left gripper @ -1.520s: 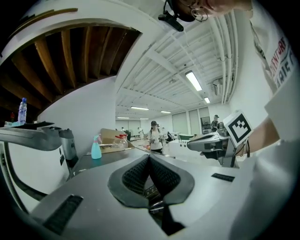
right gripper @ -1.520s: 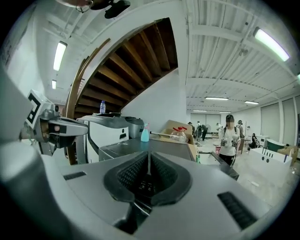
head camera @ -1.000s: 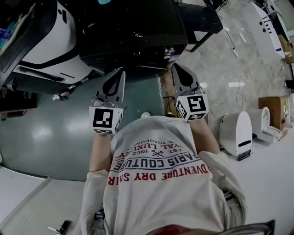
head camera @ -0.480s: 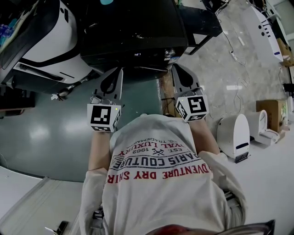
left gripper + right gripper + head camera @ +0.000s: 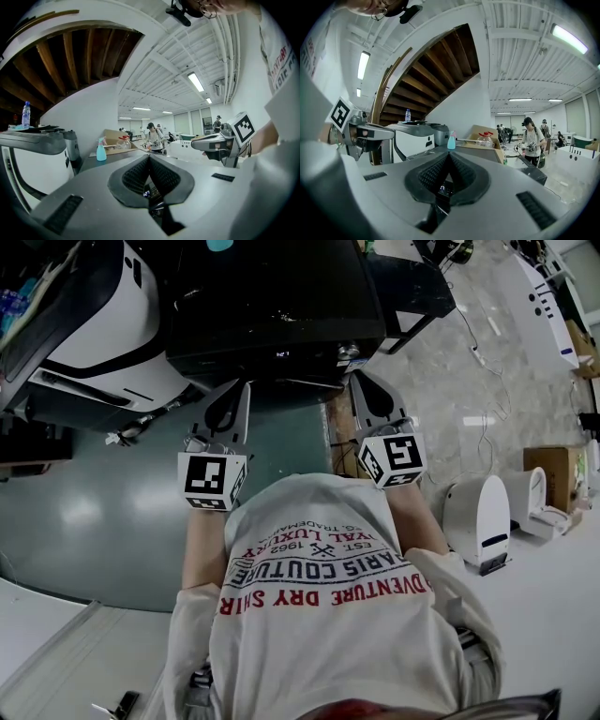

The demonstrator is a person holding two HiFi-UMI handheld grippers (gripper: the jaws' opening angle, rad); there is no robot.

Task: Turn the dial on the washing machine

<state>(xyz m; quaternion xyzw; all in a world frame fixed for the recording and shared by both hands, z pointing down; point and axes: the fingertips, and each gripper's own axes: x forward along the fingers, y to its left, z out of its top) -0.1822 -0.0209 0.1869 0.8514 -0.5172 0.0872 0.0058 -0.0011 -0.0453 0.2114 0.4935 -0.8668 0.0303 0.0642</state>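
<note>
Standing over a dark washing machine that fills the upper middle of the head view, the person holds both grippers roughly level and aimed at its front edge. The left gripper is clenched with its ribbed pads meeting and nothing caught between them, and the right gripper is the same. A small round knob sits on that front edge just above the right gripper's tip and is probably the dial, though too small to be sure. Neither gripper touches it. Through the slit below the closed pads a lit blue display shows, but no pointer or setting can be read, so the scene fits the dial waiting to be turned as well as a dial already turned and let go. As for containers, a teal spray bottle stands on the machine's top at centre left of the left gripper view (its fill level is not readable). An open cardboard box behind it holds red-capped bottles, and a clear water bottle stands at far left. Another cardboard box sits at the head view's right edge, its contents unseen.
</note>
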